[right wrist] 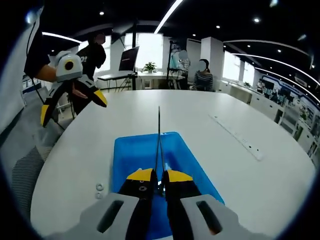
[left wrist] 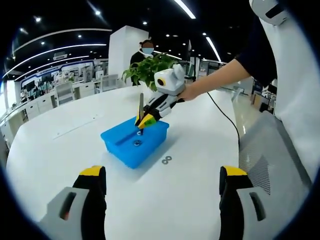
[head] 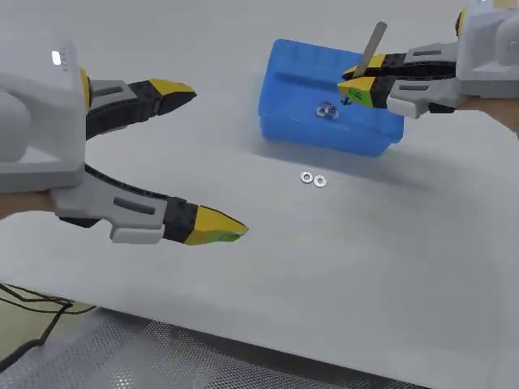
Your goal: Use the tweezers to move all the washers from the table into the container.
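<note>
In the head view the left gripper (head: 215,160) is held with jaws wide apart, while the right gripper (head: 357,91) is clamped on the tweezers (head: 375,42) over the blue container (head: 324,139), where some washers (head: 328,111) lie. In the left gripper view two loose washers (left wrist: 166,160) are seen on the table (left wrist: 190,150), just beside the container. In the right gripper view the tweezers are pinched between the closed jaws above the container.

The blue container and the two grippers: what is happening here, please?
A person holds a gripper in each hand. The right gripper is shut on the tweezers and holds them over the blue container, tips down inside it. A few washers lie in the container; two washers lie on the white table just in front of it. The left gripper is open and apart, holding nothing.
</note>
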Demonstrator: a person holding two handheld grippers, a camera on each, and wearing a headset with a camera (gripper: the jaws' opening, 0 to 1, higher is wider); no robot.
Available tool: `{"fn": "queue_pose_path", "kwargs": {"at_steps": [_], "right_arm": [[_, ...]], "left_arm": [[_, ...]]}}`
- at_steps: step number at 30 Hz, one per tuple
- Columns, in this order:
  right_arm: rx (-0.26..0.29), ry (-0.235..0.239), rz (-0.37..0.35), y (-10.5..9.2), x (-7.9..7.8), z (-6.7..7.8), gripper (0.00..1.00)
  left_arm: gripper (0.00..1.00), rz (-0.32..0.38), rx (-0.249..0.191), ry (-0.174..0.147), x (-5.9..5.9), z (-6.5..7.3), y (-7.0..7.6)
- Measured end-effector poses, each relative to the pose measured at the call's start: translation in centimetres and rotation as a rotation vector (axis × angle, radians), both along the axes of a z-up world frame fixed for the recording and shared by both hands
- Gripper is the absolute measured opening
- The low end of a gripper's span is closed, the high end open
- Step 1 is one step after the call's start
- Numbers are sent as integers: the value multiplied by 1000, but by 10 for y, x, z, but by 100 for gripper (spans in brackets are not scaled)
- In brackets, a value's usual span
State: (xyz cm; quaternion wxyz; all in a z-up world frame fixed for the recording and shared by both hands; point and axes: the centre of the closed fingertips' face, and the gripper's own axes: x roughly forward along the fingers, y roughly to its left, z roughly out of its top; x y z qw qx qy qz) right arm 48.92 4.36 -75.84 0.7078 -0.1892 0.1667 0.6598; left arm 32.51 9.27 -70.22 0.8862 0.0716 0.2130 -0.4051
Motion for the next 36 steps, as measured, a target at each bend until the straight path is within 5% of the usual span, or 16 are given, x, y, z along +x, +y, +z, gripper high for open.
{"fn": "queue_pose_path", "kwargs": {"at_steps": [22, 36], "right_arm": [[-20, -9, 0, -3, -3, -10, 11], [20, 1, -26, -2, -3, 3, 10]], "left_arm": [[99, 2, 11, 5, 2, 1, -2], [99, 2, 8, 4, 1, 3, 2]]}}
